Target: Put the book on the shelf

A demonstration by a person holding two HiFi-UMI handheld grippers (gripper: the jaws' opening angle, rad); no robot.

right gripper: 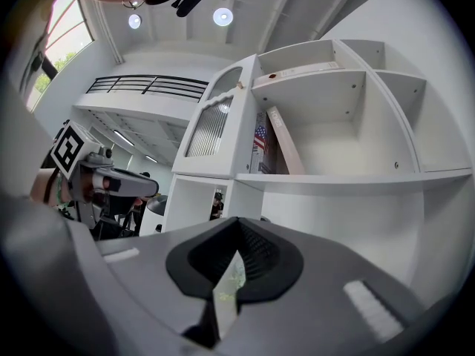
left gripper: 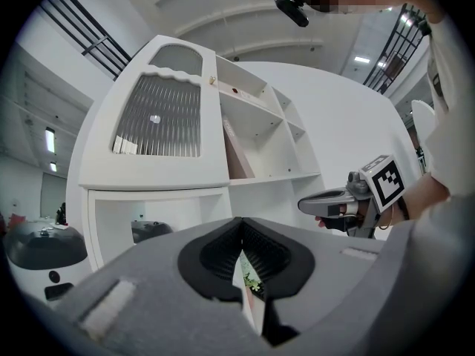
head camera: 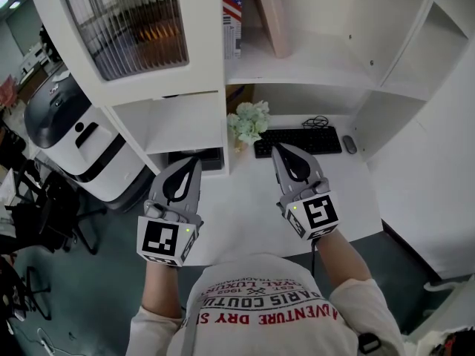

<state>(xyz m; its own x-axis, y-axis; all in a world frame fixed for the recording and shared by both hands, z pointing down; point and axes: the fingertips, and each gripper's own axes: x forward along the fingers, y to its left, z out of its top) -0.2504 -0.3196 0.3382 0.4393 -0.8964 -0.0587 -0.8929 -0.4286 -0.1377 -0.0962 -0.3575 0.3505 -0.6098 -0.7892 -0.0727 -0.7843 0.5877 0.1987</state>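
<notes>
Both fingers closed, empty, L gripper (head camera: 197, 160), R gripper (head camera: 277, 149), book (head camera: 271, 17) on shelf (head camera: 319, 69), shirt (head camera: 260, 325) "ADVENTURE DRY"

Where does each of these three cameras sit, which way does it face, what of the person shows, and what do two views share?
Head view: on the person's head, looking down at the desk and keyboard; shows forearms, shirt, left gripper and right gripper.
Left gripper view: on the left gripper, facing the shelf unit; shows its shut jaws and the right gripper.
Right gripper view: on the right gripper, facing the shelf unit; shows its shut jaws and the left gripper.
Shared: both gripper views show the leaning book.
</notes>
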